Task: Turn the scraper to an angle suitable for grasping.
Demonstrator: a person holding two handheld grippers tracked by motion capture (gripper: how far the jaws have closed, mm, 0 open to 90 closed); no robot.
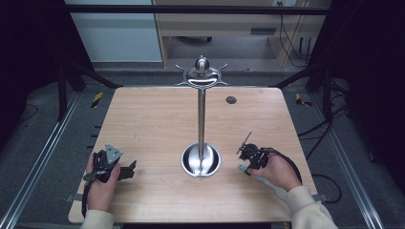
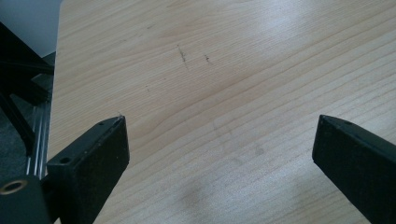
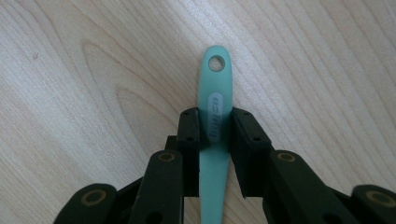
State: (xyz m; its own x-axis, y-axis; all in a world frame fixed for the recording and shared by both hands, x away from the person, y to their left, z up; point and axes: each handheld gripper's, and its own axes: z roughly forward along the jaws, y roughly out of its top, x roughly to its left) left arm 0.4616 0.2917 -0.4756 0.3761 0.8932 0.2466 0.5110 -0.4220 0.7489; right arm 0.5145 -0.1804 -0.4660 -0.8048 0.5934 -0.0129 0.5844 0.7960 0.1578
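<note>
A: Right gripper (image 3: 215,126) jaws pinch a teal utensil handle (image 3: 215,100), pads pressed on both sides just below the hanging hole. Handle lies flat on the table (image 3: 93,70).

B: Lifted yet?

A: No. High view shows the handle (image 1: 244,168) on the wood under the right gripper (image 1: 249,153), right of the metal hook stand (image 1: 201,119). My read: grasp done; lift and hanging on a hook at the top left to do.

B: Hand pose?

A: Right hand (image 1: 279,172) low at the near right, wrist bent so the gripper points down at the table. Left hand (image 1: 101,183) rests at the near left.

B: Left gripper?

A: Left gripper (image 2: 219,149) jaws spread wide, nothing between them, bare wood below.
</note>
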